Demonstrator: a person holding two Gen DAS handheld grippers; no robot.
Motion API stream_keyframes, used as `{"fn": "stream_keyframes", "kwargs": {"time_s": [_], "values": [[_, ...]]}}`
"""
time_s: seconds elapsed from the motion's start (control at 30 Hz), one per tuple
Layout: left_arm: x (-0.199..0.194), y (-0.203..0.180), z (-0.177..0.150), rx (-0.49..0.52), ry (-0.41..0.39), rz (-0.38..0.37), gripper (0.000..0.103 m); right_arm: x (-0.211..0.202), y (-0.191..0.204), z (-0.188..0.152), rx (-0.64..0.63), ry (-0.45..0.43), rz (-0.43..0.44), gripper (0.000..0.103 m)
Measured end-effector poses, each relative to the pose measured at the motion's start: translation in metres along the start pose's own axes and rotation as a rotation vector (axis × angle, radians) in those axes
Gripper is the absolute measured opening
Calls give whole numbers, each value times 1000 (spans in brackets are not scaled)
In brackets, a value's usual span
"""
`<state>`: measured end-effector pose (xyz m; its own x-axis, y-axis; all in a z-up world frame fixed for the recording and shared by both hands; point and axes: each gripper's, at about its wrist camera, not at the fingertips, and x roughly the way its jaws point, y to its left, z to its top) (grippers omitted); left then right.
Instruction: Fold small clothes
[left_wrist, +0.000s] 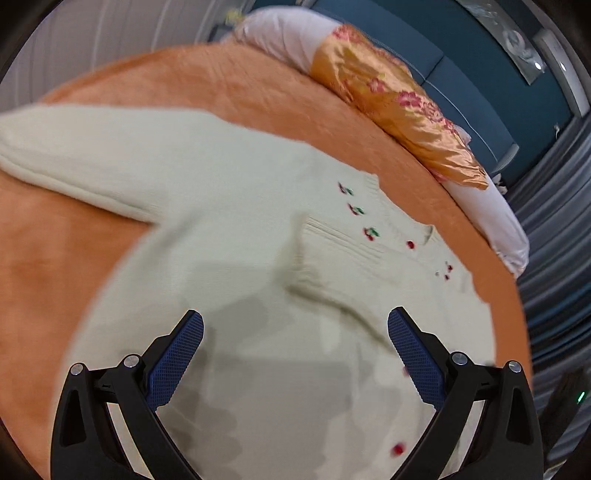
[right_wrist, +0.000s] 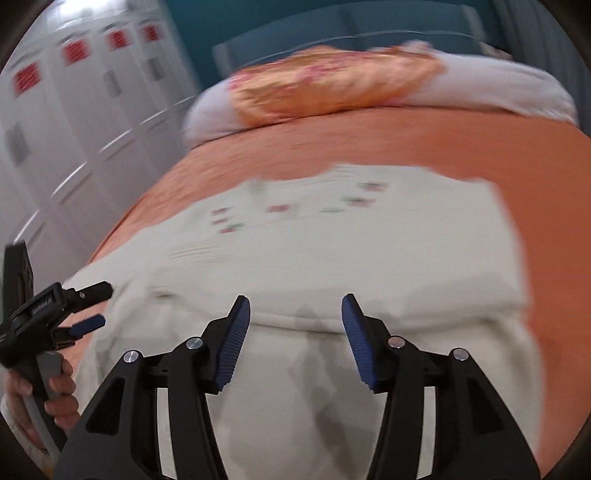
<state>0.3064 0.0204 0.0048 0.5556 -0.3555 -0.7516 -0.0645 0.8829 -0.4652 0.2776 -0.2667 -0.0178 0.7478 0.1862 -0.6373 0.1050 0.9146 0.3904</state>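
a cream knitted sweater (left_wrist: 229, 229) with small cherry motifs lies spread on the orange bed cover (left_wrist: 66, 251), one sleeve laid across its chest. the left gripper (left_wrist: 295, 325) hovers over it, fingers spread, nothing between them. the right gripper (right_wrist: 295, 306) also has its fingers parted above a folded edge, gripping nothing. a floral pillow (left_wrist: 399, 107) sits at the bed's head

Bedroom: bed (left_wrist: 258, 85), pillows (right_wrist: 332, 85), wardrobe (right_wrist: 74, 110).
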Motion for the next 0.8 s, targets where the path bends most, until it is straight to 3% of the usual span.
{"fn": "stream_keyframes", "kwargs": {"time_s": [0.07, 0.17, 0.23, 0.27, 0.3, 0.33, 0.4, 0.47, 0.53, 0.57, 0.67, 0.7, 0.77, 0.8], "values": [[23, -7, 5, -16, 46, -12, 97, -11, -40, -5, 138, -11, -8, 52], [38, -14, 9, -23, 54, -20, 84, -11, -78, -13, 284, -1, 9, 52], [43, -20, 13, -10, 58, -41, 58, -7, -92, -18, 340, 5, 26, 52], [46, -24, 16, 0, 61, -31, 53, -5, -95, -19, 356, 6, 37, 52], [49, -28, 20, 16, 55, -15, 42, -2, -97, -19, 370, 1, 46, 52], [49, -30, 24, 28, 46, -9, 25, -1, -97, -17, 377, -6, 45, 52], [47, -35, 36, 52, 20, -25, 10, 4, -98, -9, 398, -17, 39, 52], [36, -46, 52, 80, -37, -66, 10, 12, -104, 1, 431, -21, 50, 50], [24, -63, 64, 152, -103, -65, 9, 17, -102, 10, 422, -35, 97, 17], [17, -73, 68, 196, -134, -65, 9, 15, -99, 16, 397, -50, 102, 11], [1, -91, 71, 275, -205, -94, 9, -22, -85, 21, 339, -239, 120, 11], [1, -90, 67, 289, -217, -91, 9, -27, -86, 18, 343, -260, 113, 11], [17, -81, 57, 303, -185, -54, 11, -19, -97, 8, 366, -229, 56, 11], [33, -75, 51, 302, -140, -21, 12, -1, -108, -2, 388, -136, -2, 11]]}}
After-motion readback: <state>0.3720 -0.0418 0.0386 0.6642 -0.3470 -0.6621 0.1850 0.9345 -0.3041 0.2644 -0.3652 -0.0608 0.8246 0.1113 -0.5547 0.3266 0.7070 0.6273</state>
